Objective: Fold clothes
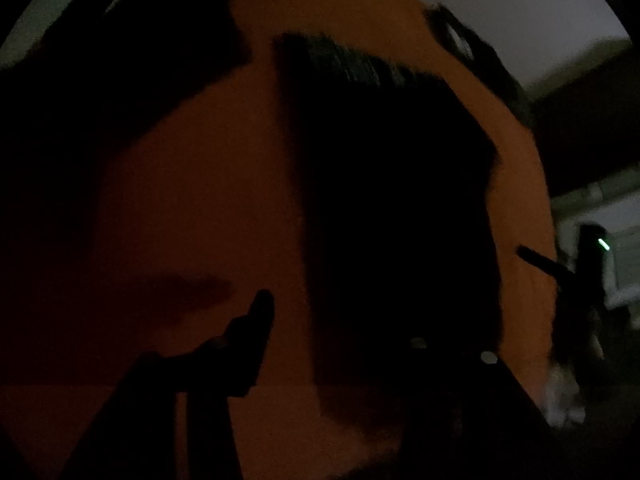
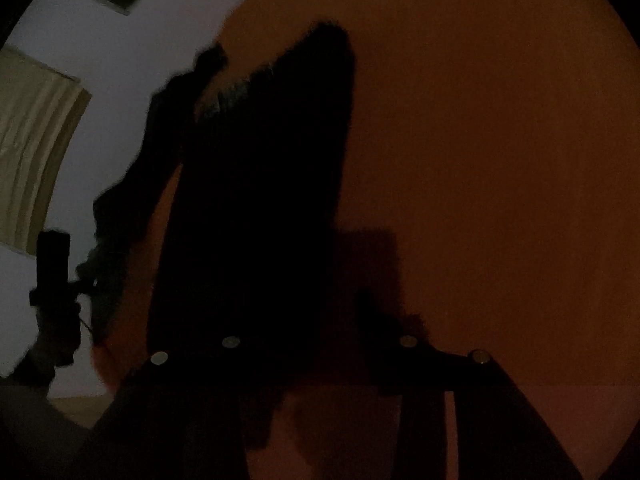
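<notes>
The scene is very dark. A dark garment (image 1: pixel 400 208) lies as a long strip on an orange surface (image 1: pixel 208 200). My left gripper (image 1: pixel 340 340) is low over it; its left finger (image 1: pixel 248 328) stands over bare orange and the right finger is lost against the garment. In the right wrist view the same dark garment (image 2: pixel 256 200) runs up the left half of the orange surface (image 2: pixel 480 160). My right gripper (image 2: pixel 320 340) has its left finger lost in the garment and its right finger (image 2: pixel 380 320) beside the cloth's edge. The jaws stand apart on both.
More dark cloth (image 1: pixel 100 80) lies at the far left of the orange surface. A white wall (image 2: pixel 120 60) and a beige curtain (image 2: pixel 36 140) stand beyond the surface's left edge. The other gripper (image 2: pixel 54 280) shows at the far left.
</notes>
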Available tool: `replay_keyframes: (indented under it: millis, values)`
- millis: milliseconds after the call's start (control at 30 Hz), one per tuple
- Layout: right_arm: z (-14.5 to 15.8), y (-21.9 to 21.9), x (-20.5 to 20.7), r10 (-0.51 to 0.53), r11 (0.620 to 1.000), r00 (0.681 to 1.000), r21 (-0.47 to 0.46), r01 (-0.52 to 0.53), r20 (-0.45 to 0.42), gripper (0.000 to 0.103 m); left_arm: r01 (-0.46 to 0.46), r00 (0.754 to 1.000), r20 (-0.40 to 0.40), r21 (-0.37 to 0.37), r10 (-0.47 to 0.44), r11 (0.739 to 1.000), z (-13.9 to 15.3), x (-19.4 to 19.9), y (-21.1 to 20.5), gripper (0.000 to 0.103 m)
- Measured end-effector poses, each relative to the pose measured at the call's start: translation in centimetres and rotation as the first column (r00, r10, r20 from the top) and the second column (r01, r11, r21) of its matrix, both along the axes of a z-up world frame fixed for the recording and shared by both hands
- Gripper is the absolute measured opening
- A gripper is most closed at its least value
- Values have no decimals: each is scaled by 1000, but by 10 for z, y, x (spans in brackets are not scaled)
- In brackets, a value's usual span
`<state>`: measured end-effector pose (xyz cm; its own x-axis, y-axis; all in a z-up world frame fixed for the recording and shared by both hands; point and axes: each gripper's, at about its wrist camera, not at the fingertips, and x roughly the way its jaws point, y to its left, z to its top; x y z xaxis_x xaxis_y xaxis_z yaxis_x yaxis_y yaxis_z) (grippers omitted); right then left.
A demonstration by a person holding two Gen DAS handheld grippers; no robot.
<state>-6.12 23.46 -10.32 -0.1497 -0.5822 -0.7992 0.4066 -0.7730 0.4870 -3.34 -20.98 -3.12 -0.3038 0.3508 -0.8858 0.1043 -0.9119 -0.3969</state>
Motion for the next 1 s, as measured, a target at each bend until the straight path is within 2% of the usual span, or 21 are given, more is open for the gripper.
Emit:
replay_keyframes:
  millis: [67, 133, 200, 333, 367, 400, 433, 467, 500, 567, 633, 667, 733, 800, 833, 867, 900, 967, 1000]
  values:
    - [15, -24, -32, 25, 999, 993, 24, -23, -111, 36, -63, 998, -19, 13, 63, 998, -18, -57, 5, 49]
    - [27, -45, -70, 47, 998, 978, 47, -38, -203, 36, -119, 993, -16, -17, 119, 993, -37, -102, 3, 49]
    - [22, -65, -109, 33, 998, 975, 62, -20, -220, 36, -179, 984, -9, -63, 179, 982, -54, -144, 13, 49]
    - [-1, -102, -166, -3, 994, 985, 105, 21, -174, 37, -244, 969, -43, -31, 242, 969, -56, -189, -2, 50]
    - [-12, -107, -175, -8, 992, 988, 124, 28, -155, 30, -239, 970, -53, -32, 237, 971, -55, -195, -1, 50]
    - [-21, -111, -182, -14, 990, 990, 140, 35, -143, 2, -227, 973, -60, -46, 224, 973, -55, -200, 0, 50]
    - [-26, -113, -186, -21, 988, 990, 151, 43, -141, 0, -213, 975, -73, -60, 209, 975, -55, -202, -1, 41]
    - [-26, -108, -187, -44, 989, 988, 137, 64, -146, 0, -197, 977, -93, -72, 190, 978, -52, -200, -5, 24]
    - [-20, -96, -183, -83, 991, 984, 94, 99, -160, 0, -182, 979, -114, -85, 172, 980, -49, -197, -9, 2]
    - [-7, -71, -172, -140, 989, 971, 25, 147, -194, 0, -161, 967, -208, -43, 149, 986, -30, -181, -27, 1]
    - [10, -40, -157, -195, 981, 954, -39, 191, -228, 0, -112, 953, -286, -17, 103, 994, -12, -165, -19, 1]
    - [13, -26, -154, -215, 977, 952, -60, 207, -218, 0, -78, 948, -310, -13, 70, 997, -8, -161, -14, 1]
    - [9, -13, -158, -217, 975, 963, -85, 205, -158, 1, -41, 954, -299, -39, 28, 998, -11, -166, -8, 2]
    - [0, -20, -176, -160, 986, 980, -56, 154, -118, 6, -50, 954, -299, -88, 22, 995, -18, -179, 0, 2]
    - [-3, -29, -185, -118, 993, 986, -9, 118, -114, 25, -45, 955, -298, -103, 12, 994, -21, -186, 2, 2]
    - [-9, -41, -195, -73, 996, 992, 51, 79, -104, 34, -44, 957, -291, -115, 9, 992, -24, -195, 7, 2]
    - [-14, -52, -203, -41, 994, 994, 99, 50, -99, 39, -43, 956, -294, -122, 5, 992, -27, -202, 9, 2]
    - [-16, -68, -213, -4, 996, 996, 94, 12, -92, 46, -13, 957, -291, -114, -21, 993, -29, -205, 17, 3]
    - [-17, -76, -217, 15, 996, 996, 83, -8, -86, 56, 2, 961, -276, -111, -33, 994, -32, -206, 21, 8]
